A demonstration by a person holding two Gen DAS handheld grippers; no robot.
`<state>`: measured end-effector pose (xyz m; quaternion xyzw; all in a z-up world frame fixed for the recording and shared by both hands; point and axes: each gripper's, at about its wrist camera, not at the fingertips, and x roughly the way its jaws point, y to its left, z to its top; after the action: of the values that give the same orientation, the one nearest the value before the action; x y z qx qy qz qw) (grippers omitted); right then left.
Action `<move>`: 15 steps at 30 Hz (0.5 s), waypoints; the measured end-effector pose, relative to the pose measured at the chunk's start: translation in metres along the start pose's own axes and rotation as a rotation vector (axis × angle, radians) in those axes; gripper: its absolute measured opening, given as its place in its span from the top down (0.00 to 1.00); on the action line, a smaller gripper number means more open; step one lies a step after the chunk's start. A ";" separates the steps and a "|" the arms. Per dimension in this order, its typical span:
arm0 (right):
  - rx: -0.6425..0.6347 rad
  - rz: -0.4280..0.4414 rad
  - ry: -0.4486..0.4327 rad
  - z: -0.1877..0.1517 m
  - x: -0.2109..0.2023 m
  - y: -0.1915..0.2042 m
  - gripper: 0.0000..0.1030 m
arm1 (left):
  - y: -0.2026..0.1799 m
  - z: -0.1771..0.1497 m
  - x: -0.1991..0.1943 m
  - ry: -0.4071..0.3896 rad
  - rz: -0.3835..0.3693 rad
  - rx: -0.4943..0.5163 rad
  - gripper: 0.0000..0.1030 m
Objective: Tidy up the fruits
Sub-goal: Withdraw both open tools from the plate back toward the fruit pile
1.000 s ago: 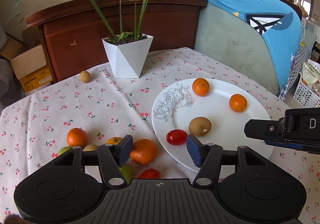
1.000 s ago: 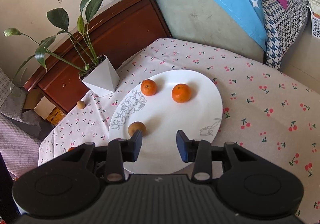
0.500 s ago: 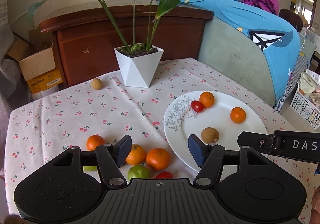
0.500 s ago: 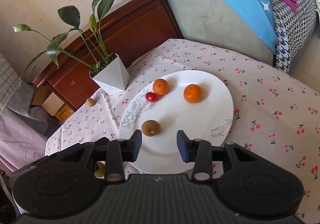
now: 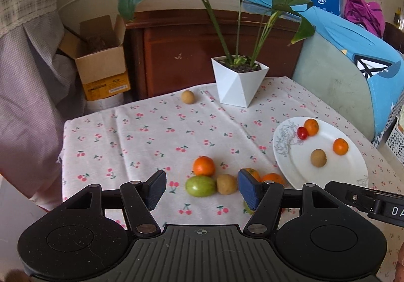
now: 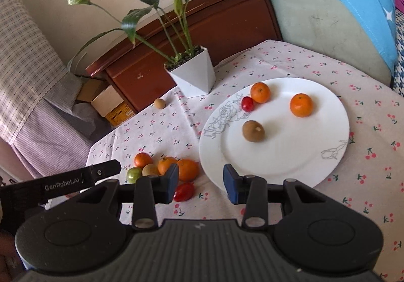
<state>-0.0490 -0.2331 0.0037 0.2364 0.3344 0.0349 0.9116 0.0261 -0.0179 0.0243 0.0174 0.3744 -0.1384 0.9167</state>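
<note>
Left gripper (image 5: 200, 190) has backed off the plate (image 5: 353, 173) toward the loose fruit pile (image 5: 214, 181) – jaws half open, empty. On the plate a cherry tomato (image 6: 247, 103) has rolled up beside an orange (image 6: 260, 92). Right gripper (image 6: 200, 183) hovers at the plate's near rim – jaws narrowly apart, holding nothing. Pile not yet moved.

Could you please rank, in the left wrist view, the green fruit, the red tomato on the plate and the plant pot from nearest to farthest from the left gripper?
1. Green fruit: on the cloth, just ahead of the left gripper, between its open fingers.
2. Red tomato: on the plate, off to the right.
3. Plant pot: at the table's far edge.
</note>
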 end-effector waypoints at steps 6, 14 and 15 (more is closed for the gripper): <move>-0.082 0.044 0.042 -0.015 0.010 0.020 0.61 | 0.031 -0.008 0.003 0.034 0.002 -0.139 0.39; -0.169 0.018 0.088 -0.030 0.030 0.032 0.61 | 0.039 -0.018 0.012 0.046 0.021 -0.165 0.39; -0.171 0.014 0.088 -0.030 0.033 0.032 0.61 | 0.040 -0.019 0.013 0.048 0.022 -0.164 0.39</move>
<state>-0.0396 -0.1853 -0.0209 0.1584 0.3685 0.0799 0.9125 0.0327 0.0195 -0.0012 -0.0504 0.4061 -0.0969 0.9073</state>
